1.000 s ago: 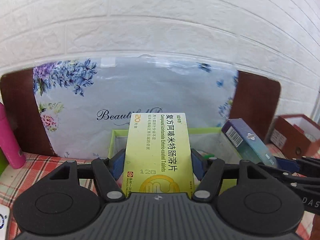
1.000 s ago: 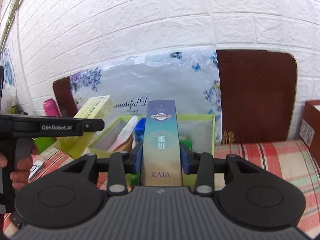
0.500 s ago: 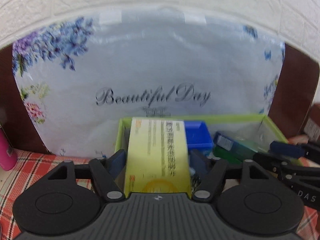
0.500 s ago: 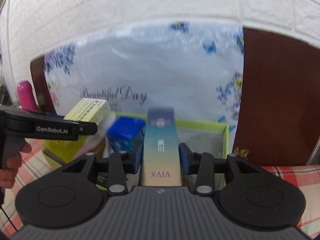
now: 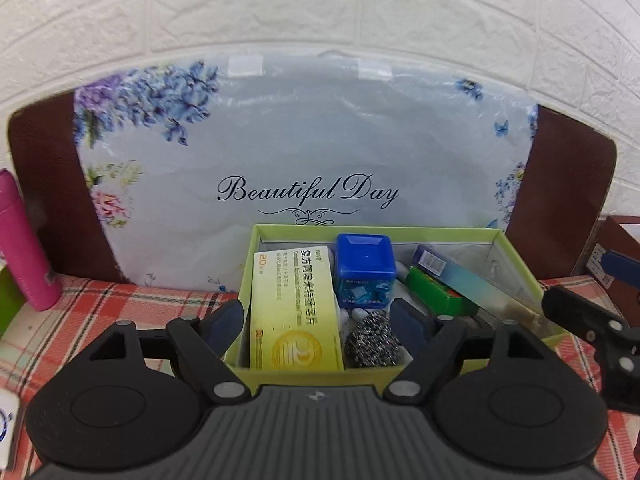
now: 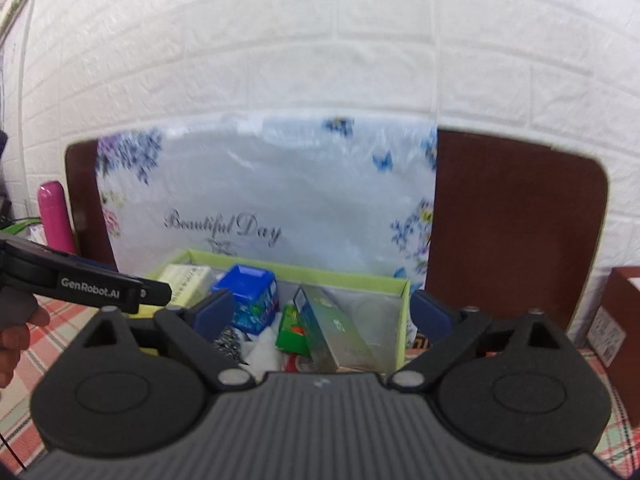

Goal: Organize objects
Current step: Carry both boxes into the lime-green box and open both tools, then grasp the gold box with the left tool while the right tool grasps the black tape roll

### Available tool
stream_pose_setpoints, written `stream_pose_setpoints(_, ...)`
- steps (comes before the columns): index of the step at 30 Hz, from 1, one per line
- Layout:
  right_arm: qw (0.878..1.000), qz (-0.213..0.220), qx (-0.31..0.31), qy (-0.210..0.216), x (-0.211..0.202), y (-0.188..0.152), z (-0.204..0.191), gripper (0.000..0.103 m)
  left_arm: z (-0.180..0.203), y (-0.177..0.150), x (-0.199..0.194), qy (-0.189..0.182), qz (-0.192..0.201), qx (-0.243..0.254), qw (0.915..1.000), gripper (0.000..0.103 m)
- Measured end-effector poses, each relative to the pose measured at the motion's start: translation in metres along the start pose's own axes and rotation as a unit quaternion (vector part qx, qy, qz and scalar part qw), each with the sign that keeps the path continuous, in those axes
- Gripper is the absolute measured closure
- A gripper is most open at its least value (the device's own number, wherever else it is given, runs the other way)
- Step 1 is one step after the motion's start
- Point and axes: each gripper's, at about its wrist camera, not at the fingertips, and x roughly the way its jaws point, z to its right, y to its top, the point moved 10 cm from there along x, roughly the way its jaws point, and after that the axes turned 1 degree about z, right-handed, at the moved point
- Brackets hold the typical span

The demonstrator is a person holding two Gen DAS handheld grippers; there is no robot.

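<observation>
Your left gripper tilts down over the near rim of the lime-green open cardboard box, its jaws opening; the blue pads stand clear on either side of the yellow flat medicine carton, which lies released in the left part of the box, printed "20" and Chinese characters, with a round gold emblem at its near end. Your right gripper points more nearly level at the same box, its jaws also opening wide, nothing pressed between them; the tall blue-to-gold gradient carton leans inside the box's right half, its lettering too blurred to read here. From the right wrist view you see your left hand on a black handle marked "GenRobot.AI". Behind the box stands a pale floral bag reading "Beautiful Day". Only the left view shows the steel wool scourer clearly, beside the blue square-lidded jar and a green packet; the right view alone shows the wide dark brown board against the white brick wall. A pink bottle stands on the red checked cloth at the left.
</observation>
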Motion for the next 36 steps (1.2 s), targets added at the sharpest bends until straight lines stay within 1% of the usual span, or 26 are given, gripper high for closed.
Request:
stream_pose_setpoints(2,1.0,0.013,0.002,0.002,-0.022,0.002,-0.003,0.001,0.004,-0.006,-0.017,0.002,0.003,-0.002,1.0,0.019)
stream_pose_setpoints(4,1.0,0.018,0.006,0.002,-0.042,-0.002,-0.005,0.0,0.009,-0.016,-0.03,0.003,0.003,-0.003,1.0,0.016)
stream_pose_setpoints(6,1.0,0.021,0.008,0.0,-0.06,-0.008,-0.006,0.0,0.013,-0.027,-0.04,0.002,0.0,-0.005,1.0,0.016)
stream_pose_setpoints(12,0.999,0.003,0.035,-0.015,-0.096,-0.04,-0.001,0.0,0.028,-0.062,-0.053,-0.017,-0.029,-0.021,0.9992,0.016)
stream_pose_setpoints(16,0.998,-0.012,0.057,-0.028,-0.112,-0.063,0.007,0.0,0.029,-0.086,-0.055,-0.017,-0.043,-0.029,0.9985,0.016)
stream_pose_setpoints(19,0.997,-0.028,0.066,-0.037,-0.122,-0.085,0.013,0.0,0.026,-0.108,-0.049,-0.023,-0.063,-0.052,0.9964,0.016)
stream_pose_setpoints(22,0.995,-0.048,0.078,-0.045,-0.126,-0.107,0.018,0.0,0.029,-0.118,-0.035,-0.032,-0.071,-0.079,0.9938,0.016)
stream_pose_setpoints(25,0.993,-0.063,0.083,-0.057,-0.128,-0.123,0.022,0.0,0.033,-0.115,-0.016,-0.03,-0.075,-0.1,0.9917,0.016)
stream_pose_setpoints(28,0.992,-0.067,0.084,-0.059,-0.133,-0.131,0.023,0.0,0.039,-0.107,0.006,-0.028,-0.079,-0.112,0.9902,0.016)
stream_pose_setpoints(32,0.992,-0.074,0.078,-0.062,-0.128,-0.135,0.022,0.0,0.041,-0.106,0.031,-0.021,-0.091,-0.105,0.99,0.017)
stream_pose_setpoints(33,0.992,-0.075,0.075,-0.063,-0.125,-0.135,0.021,0.0,0.04,-0.109,0.035,-0.021,-0.097,-0.097,0.9903,0.026)
stream_pose_setpoints(34,0.992,-0.077,0.07,-0.065,-0.122,-0.135,0.021,0.0,0.039,-0.111,0.037,-0.029,-0.102,-0.092,0.9901,0.043)
stream_pose_setpoints(35,0.992,-0.079,0.065,-0.069,-0.117,-0.134,0.02,0.001,0.038,-0.113,0.037,-0.042,-0.106,-0.093,0.9891,0.054)
stream_pose_setpoints(36,0.992,-0.08,0.06,-0.073,-0.111,-0.134,0.02,0.006,0.034,-0.115,0.035,-0.043,-0.11,-0.09,0.9889,0.065)
